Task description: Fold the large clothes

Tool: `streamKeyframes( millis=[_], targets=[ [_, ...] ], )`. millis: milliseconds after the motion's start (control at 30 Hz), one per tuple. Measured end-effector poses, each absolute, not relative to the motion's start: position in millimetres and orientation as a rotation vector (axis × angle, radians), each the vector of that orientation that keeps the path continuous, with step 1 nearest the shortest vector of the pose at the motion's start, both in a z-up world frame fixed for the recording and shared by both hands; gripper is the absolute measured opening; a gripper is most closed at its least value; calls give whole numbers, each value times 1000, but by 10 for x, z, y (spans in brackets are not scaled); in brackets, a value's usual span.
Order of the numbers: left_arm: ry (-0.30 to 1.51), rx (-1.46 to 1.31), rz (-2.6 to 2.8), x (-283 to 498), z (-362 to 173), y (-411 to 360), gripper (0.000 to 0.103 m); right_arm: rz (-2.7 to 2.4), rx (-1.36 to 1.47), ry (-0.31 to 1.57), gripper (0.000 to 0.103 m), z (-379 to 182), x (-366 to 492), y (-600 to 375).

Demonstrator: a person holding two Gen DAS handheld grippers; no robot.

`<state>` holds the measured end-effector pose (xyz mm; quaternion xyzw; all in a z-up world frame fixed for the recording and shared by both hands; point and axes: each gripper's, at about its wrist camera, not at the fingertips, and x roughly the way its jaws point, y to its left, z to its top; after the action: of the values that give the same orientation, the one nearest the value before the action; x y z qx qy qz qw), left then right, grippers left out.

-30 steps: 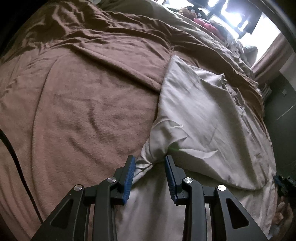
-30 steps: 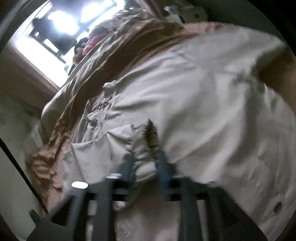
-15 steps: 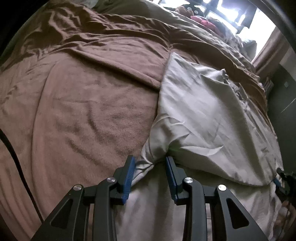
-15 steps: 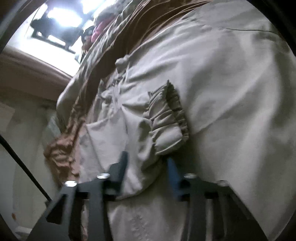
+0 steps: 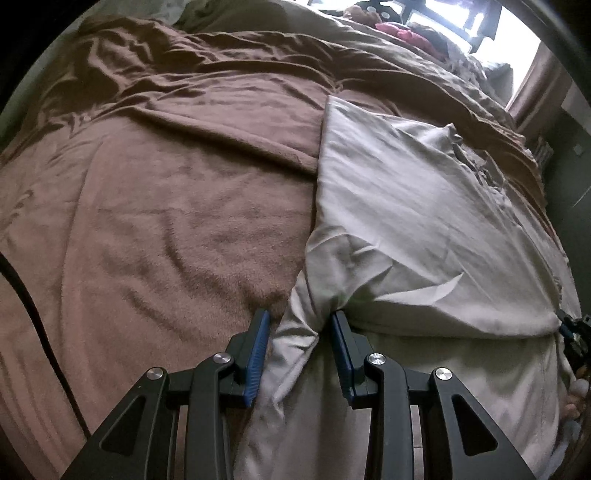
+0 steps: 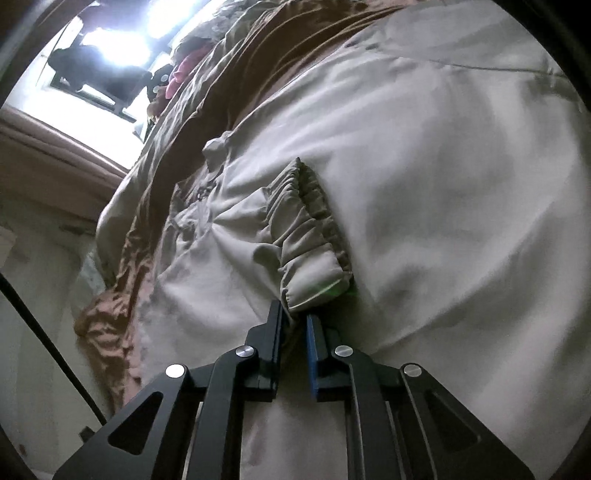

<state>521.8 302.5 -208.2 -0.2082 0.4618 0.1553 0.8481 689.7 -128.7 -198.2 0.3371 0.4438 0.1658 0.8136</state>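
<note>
The garment (image 5: 424, 221), a large pale beige piece of clothing, lies on the bed, over the right half of the left wrist view, with one layer folded over another so that a straight edge runs from 12 o'clock down toward the middle. A twisted bunch of its cloth comes down to 6 o'clock, between the fingers of the left gripper (image 5: 300, 319); this gripper stands apart, released, and the cloth passes through the gap, touching the right finger, not pinched. In the right wrist view the garment (image 6: 443, 184) fills the middle and the right side, and its gathered elastic cuff (image 6: 314, 236) lies just above the right gripper (image 6: 294, 310). The fingers of this gripper are nearly together and the lower end of the cuff sits at their tips, so it is grasping the cuff. Under the garment there is a brown blanket (image 5: 166, 221), wrinkled toward 11 o'clock. A black cable (image 5: 33, 302) crosses the blanket at 8 o'clock. Farther away, at 1 o'clock, a pink cloth (image 5: 402, 33) lies before a bright window (image 5: 517, 44).
</note>
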Motion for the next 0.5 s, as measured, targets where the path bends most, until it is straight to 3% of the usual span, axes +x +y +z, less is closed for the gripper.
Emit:
streamKeyframes(
  millis=[67,133,200,267,500],
  targets=[
    [982,-453,324,5209,-2054,3012,36,360,741,940,28,-1947,6802,-1368],
    [975,-481,315,5190,-2009,3001,39,368,764,908,74,-1903,6695,-1491],
    [953,-504,304,5144,-1946,2986,58,374,786,878,76,-1882,6630,-1571],
    [922,-504,302,5107,-1848,2935,65,359,790,862,76,-1856,6589,-1655],
    [867,-474,252,5074,-1519,2697,66,273,775,778,76,-1643,6451,-2147]
  ],
)
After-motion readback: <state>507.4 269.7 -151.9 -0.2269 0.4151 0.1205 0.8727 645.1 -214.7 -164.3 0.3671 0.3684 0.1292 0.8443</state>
